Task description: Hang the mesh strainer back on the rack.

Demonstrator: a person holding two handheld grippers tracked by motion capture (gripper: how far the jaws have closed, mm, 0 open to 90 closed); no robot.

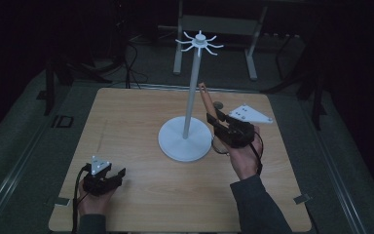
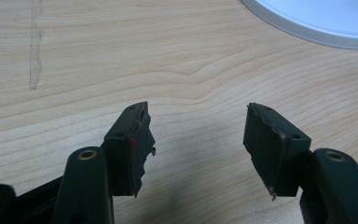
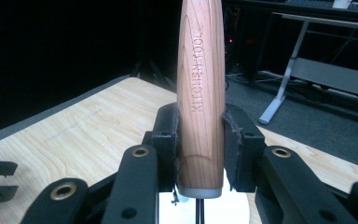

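Fingers of the right gripper [image 3: 200, 140] clamp the wooden handle [image 3: 200, 93] upright — probably bound for the stand [image 1: 199, 41] — left gripper [image 2: 198, 140] wide, empty.

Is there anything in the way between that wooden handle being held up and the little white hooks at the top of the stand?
Nothing visible blocks it. The right tool grips the wooden kitchen-tool handle beside the white stand's thin pole; the spoked white hook crown sits higher, with open space between them.
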